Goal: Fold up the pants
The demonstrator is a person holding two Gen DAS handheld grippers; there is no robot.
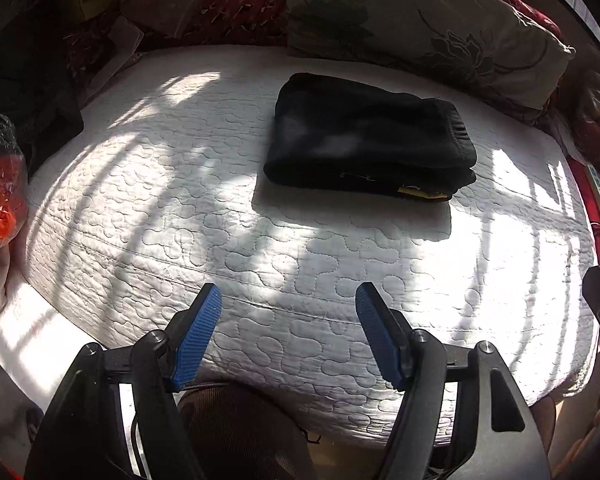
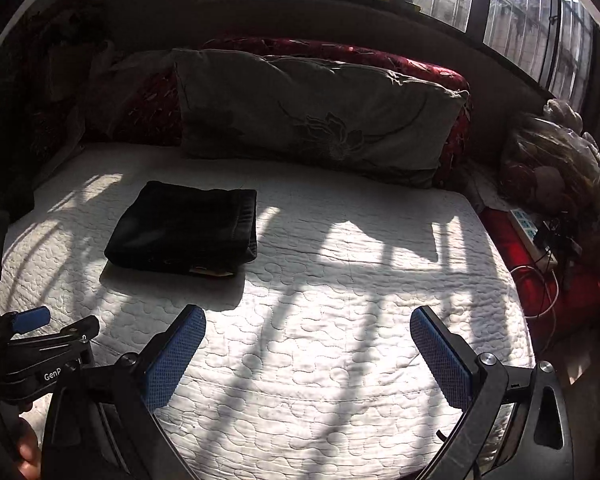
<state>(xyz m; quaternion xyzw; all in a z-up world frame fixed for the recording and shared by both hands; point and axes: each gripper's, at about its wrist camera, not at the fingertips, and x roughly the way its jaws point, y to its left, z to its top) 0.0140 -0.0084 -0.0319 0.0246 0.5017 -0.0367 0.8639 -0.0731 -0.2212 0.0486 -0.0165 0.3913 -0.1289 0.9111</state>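
Both tongs, left tongs (image 1: 288, 300) and right tongs (image 2: 308, 322), are apart and hold nothing. Black pants (image 1: 364, 136) lie folded on the bed (image 1: 260, 264); folding looks done.

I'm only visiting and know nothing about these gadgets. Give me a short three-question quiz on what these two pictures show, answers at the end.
1. True or false: the black pants lie spread out flat at full length on the white quilt.
2. What is the left gripper holding? A) the pants B) a pillow C) nothing
3. Fill in: behind the pants, a beige pillow with a ____ pattern leans at the back of the bed.

Key:
1. False: they sit as a compact folded stack.
2. C: its jaws are apart and empty, as are those of the right gripper.
3. Flower.
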